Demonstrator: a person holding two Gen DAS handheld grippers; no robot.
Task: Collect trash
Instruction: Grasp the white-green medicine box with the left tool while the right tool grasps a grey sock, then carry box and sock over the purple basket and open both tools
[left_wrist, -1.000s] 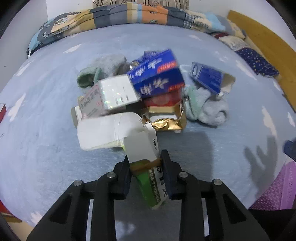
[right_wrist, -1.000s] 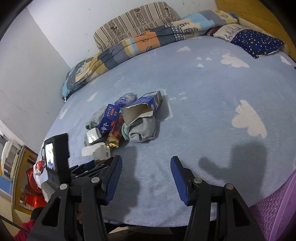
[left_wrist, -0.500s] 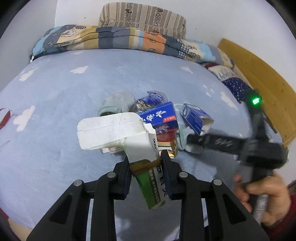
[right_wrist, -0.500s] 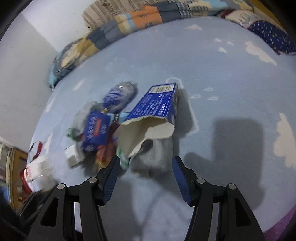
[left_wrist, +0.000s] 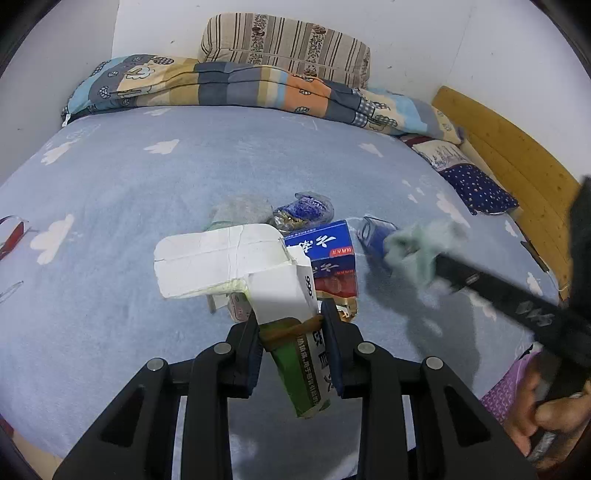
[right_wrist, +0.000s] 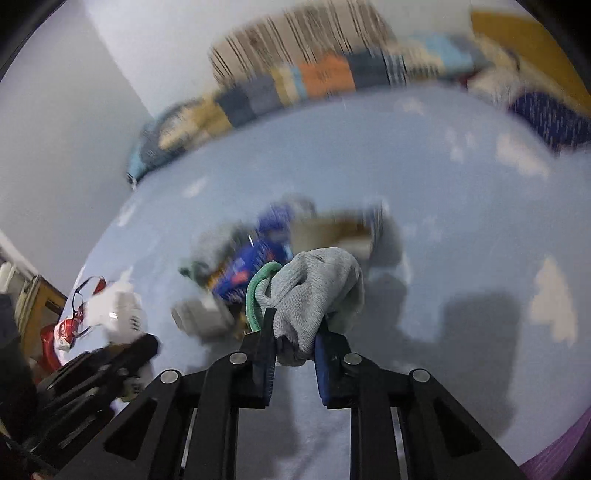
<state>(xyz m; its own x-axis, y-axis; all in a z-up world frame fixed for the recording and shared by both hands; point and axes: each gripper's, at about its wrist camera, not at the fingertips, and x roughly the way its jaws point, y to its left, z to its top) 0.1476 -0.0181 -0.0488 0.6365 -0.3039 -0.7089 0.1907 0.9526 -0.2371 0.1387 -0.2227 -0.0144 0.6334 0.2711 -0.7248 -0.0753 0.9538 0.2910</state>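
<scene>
Clamping a torn white-and-green cardboard carton (left_wrist: 291, 325), the left gripper (left_wrist: 291, 332) holds it clear of the bed, jaws narrow against the carton's green lower part while its white flap juts up and left. A second ago this carton sat at the near edge of the pile; now it hangs well above it.

The right gripper (right_wrist: 293, 343) has changed more: half a second ago its jaws stood wide over the pile, and now they are pinched onto a grey knitted sock with a green cuff (right_wrist: 314, 291), lifted off the bedding. The right wrist view is heavily smeared, which suggests that hand is moving fast.

Just beyond, the rest of the heap lies on the pale blue cloud-print bed sheet (left_wrist: 147, 177): a blue box with red and white print (left_wrist: 325, 247), a dark blue open-ended carton (left_wrist: 373, 232) beside it, and a crumpled blue wrapper (left_wrist: 306, 208) behind. Farther back, a patchwork quilt (left_wrist: 221, 85) and a striped pillow (left_wrist: 284, 44) line the wall.

Both hands now carry something, so the next step is probably a bin, though a sock hardly looks like trash. No bin is clearly visible.
</scene>
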